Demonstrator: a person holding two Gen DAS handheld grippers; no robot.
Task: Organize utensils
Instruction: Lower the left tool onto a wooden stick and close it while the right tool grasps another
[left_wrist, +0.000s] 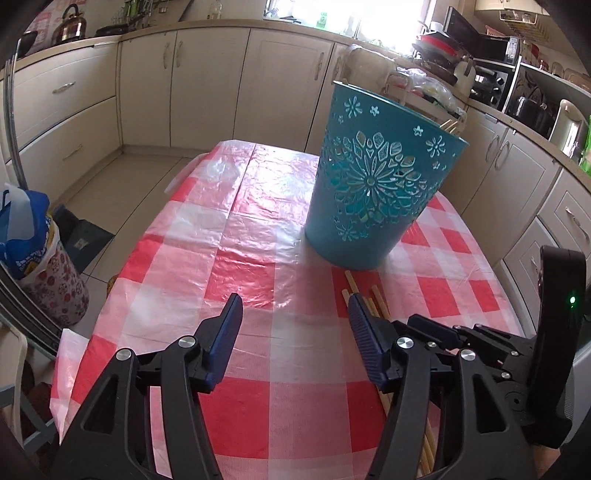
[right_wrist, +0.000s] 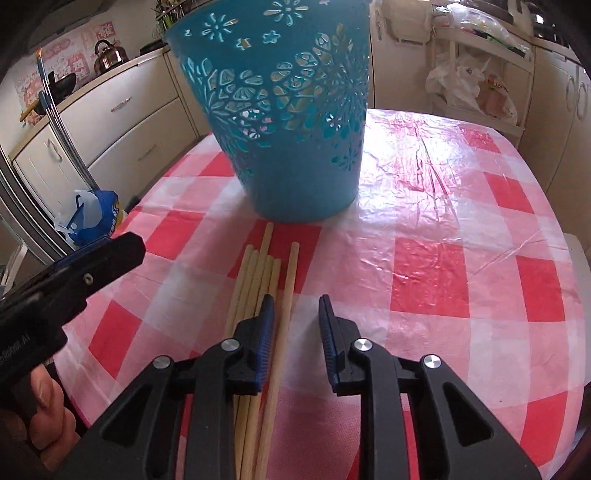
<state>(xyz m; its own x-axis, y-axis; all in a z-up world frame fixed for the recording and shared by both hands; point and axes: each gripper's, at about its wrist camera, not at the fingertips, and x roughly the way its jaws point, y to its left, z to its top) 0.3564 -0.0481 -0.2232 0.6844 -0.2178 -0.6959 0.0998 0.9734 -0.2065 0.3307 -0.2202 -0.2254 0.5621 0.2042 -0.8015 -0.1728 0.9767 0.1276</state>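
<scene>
On the table (right_wrist: 461, 221), with its red and white checked cloth, lie a bunch of long wooden chopsticks (right_wrist: 258, 295), side by side, their far tips just in front of a blue bucket (right_wrist: 291, 122) with flower holes cut in it. A few sticks poke up inside the bucket by its far rim, seen from the left camera. The right tongs (right_wrist: 296, 306) are open and hold nothing — one finger sits over the bunch, and the stick at the bunch's right edge lies between the two fingers. The left tongs (left_wrist: 295, 304) are open wide and empty too, off to the left of the sticks.

This looks like the picking-up step. Next the right tongs should go down and close on that one stick — and only that one, since the others lie so close. Then lift it and drop it into the bucket.
</scene>
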